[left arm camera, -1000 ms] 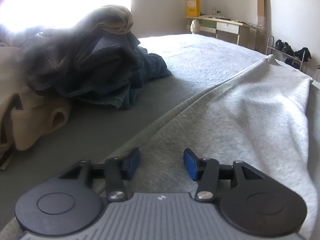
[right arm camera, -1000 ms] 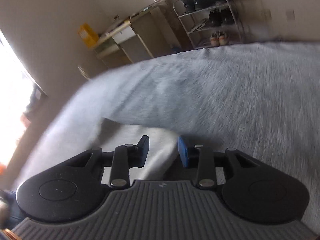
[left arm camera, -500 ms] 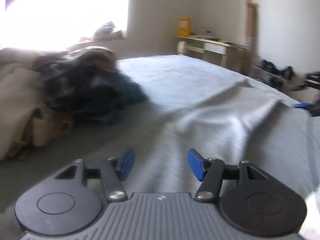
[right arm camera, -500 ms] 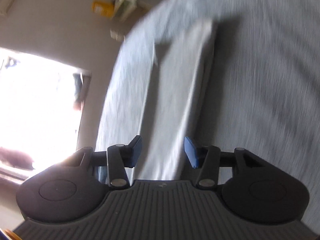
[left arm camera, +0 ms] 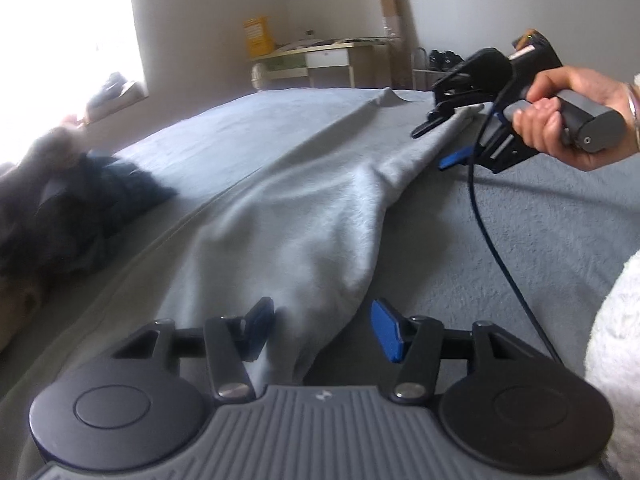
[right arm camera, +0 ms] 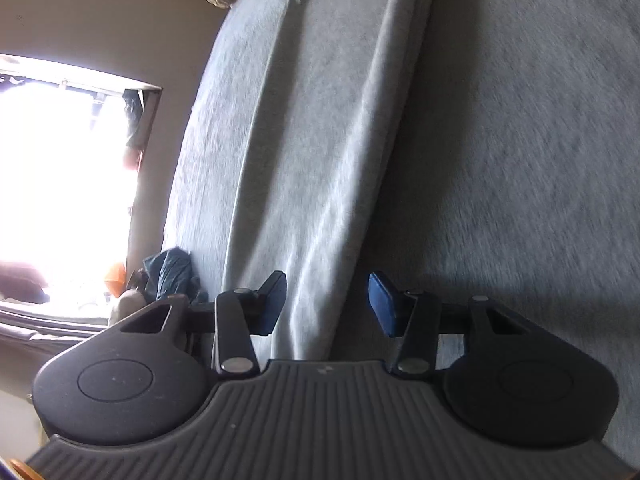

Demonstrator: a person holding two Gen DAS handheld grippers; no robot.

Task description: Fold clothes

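A light grey garment (left arm camera: 304, 208) lies lengthwise on the grey bed (left arm camera: 540, 240), folded into a long strip. My left gripper (left arm camera: 322, 330) is open, its blue pads straddling the garment's near end. My right gripper (left arm camera: 436, 146) is open too, held by a hand at the garment's far end, with the fabric edge between its jaws. In the right wrist view the right gripper (right arm camera: 328, 304) is open around the same garment (right arm camera: 328, 140), which runs away along the bed (right arm camera: 520, 160).
A pile of dark and beige clothes (left arm camera: 60, 208) lies on the bed at the left, also small in the right wrist view (right arm camera: 172, 272). A desk (left arm camera: 320, 60) and shoe rack (left arm camera: 436, 64) stand by the far wall. A cable (left arm camera: 496, 248) hangs from the right gripper.
Both grippers moved to opposite ends of the grey garment and opened wider around its edge. The right gripper rolled sideways. The garment now lies as a narrower strip.
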